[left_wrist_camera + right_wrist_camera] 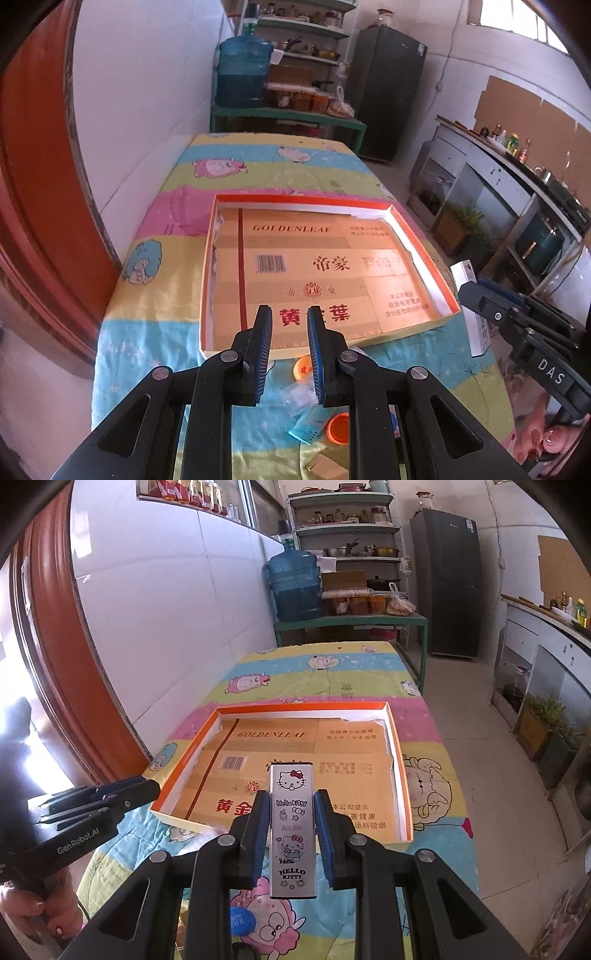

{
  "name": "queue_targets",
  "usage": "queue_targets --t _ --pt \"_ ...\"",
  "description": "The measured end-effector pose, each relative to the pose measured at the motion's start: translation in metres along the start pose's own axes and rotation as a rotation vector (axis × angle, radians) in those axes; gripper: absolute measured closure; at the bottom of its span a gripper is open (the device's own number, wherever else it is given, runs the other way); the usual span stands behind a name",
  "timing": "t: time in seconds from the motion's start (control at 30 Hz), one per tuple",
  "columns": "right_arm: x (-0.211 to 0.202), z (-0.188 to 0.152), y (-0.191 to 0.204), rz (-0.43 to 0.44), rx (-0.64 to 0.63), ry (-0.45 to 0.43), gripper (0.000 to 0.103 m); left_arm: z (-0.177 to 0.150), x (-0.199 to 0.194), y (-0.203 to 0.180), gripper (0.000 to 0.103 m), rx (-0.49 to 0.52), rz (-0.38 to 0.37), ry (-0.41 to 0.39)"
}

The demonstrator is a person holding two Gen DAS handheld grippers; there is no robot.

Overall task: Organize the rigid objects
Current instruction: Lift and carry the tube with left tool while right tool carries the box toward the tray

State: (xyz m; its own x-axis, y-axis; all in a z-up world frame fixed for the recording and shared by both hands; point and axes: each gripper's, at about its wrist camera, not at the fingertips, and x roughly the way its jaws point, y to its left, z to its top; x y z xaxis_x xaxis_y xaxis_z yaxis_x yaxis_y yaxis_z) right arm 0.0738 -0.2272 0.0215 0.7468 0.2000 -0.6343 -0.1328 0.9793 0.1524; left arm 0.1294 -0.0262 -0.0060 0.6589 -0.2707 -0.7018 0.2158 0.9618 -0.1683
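Note:
A shallow orange-rimmed box lid (417, 236) lined with yellow cardboard lies on the cartoon-print cloth; it also shows in the right wrist view (400, 760). My right gripper (291, 801) is shut on a silver Hello Kitty tin (292, 823) and holds it above the box's near edge. The tin (474, 306) and right gripper (469, 291) also appear at the right of the left wrist view. My left gripper (290, 314) is open and empty above the box's near edge. It shows at the left in the right wrist view (151, 784).
Below the left gripper lie two orange caps (302, 369) (339, 426), a light blue packet (308, 424), clear plastic and a small cardboard box (327, 469). A blue cap (240, 921) lies under the right gripper. A white wall is on the left; shelves, a water jug and fridge stand beyond the table.

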Motion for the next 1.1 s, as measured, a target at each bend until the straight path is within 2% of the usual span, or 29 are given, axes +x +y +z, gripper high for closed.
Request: queue_targets --t 0.13,0.3,0.4,0.5,0.73,0.93,1.1 --pt "0.001 -0.002 -0.001 0.015 0.010 0.003 0.078 -0.008 0.005 -0.003 0.083 0.031 -0.072 0.032" --pt "-0.003 -0.009 -0.003 0.027 0.019 0.013 0.078 -0.030 0.012 -0.019 0.083 0.171 -0.198 0.090" --pt "-0.005 -0.016 -0.006 0.028 0.026 0.024 0.078 -0.041 0.015 -0.026 0.083 0.271 -0.230 0.116" --pt "-0.008 -0.022 -0.009 0.027 0.037 0.028 0.078 -0.048 0.019 -0.025 0.083 0.335 -0.215 0.122" --pt "-0.009 -0.031 -0.016 0.025 0.064 0.036 0.078 -0.048 0.037 -0.011 0.083 0.348 -0.245 0.148" --pt "-0.007 -0.035 -0.019 0.028 0.083 0.042 0.078 -0.050 0.040 -0.015 0.081 0.382 -0.273 0.112" --pt "-0.005 -0.036 -0.023 0.028 0.099 0.047 0.078 -0.052 0.047 -0.018 0.080 0.414 -0.237 0.120"
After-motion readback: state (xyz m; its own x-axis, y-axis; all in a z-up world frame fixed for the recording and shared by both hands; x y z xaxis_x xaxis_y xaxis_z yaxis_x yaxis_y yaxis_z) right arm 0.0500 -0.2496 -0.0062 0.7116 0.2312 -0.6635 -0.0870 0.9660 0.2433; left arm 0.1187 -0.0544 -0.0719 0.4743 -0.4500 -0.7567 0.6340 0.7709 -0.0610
